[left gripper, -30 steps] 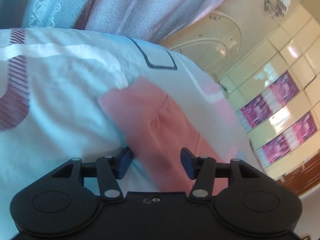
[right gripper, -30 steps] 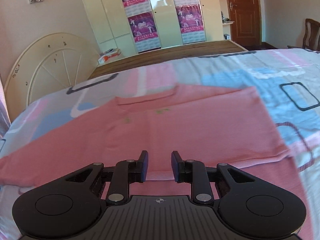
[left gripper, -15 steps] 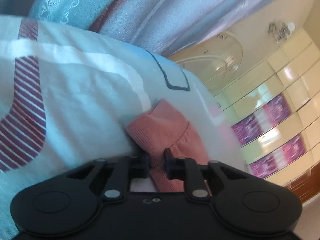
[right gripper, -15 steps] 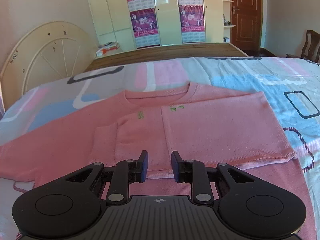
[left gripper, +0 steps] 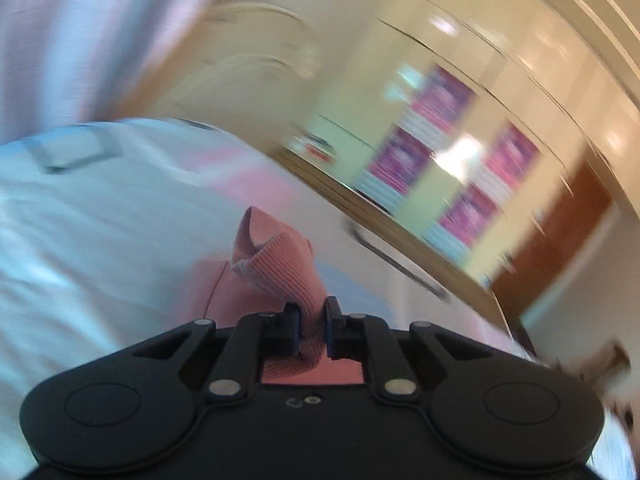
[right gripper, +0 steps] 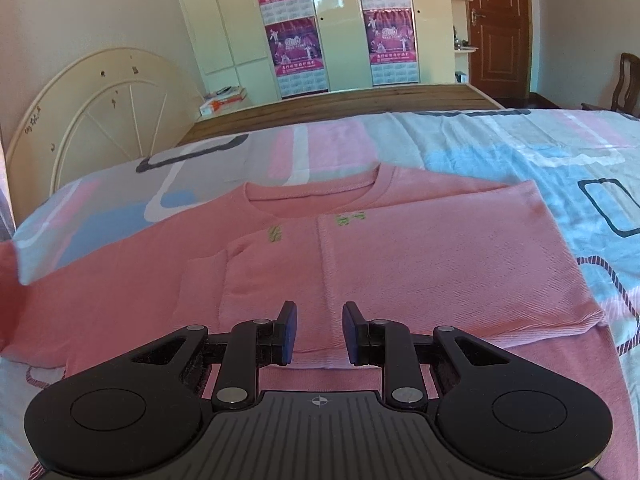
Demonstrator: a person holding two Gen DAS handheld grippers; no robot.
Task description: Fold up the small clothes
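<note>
Item: pink knitted long-sleeved top (right gripper: 400, 264), small green embroidery below its round neckline, lying front-up and spreading flat on the patterned bedsheet (right gripper: 540, 160) in pink, blue, white and grey. Its right-hand sleeve is lying folded across the chest, the fold edge running down the middle of the body; the other sleeve is stretching out toward the left edge of the right wrist view. The hem is sitting nearest the right gripper.

Ribbed pink cuff (left gripper: 280, 264): standing raised off the sheet, pinched in the left gripper (left gripper: 311, 330), whose blue-padded jaws are pressing together on the ribbing. The left wrist view is blurring heavily, so finer detail is unreadable.

Right gripper (right gripper: 317, 332): jaws standing apart with nothing between them, hovering over the hem, just short of the folded panel.

Edges and room: bare sheet is showing on the right of the garment and beyond the neckline.

Surroundings: cream curved headboard (right gripper: 100, 120) bordering the bed at the far left; brown wooden platform (right gripper: 340, 108) lying beyond the sheet; cream wardrobe with purple posters (right gripper: 296, 20) behind it; brown door (right gripper: 496, 28) and wooden chair (right gripper: 624, 80) at far right. None is touching the garment.
</note>
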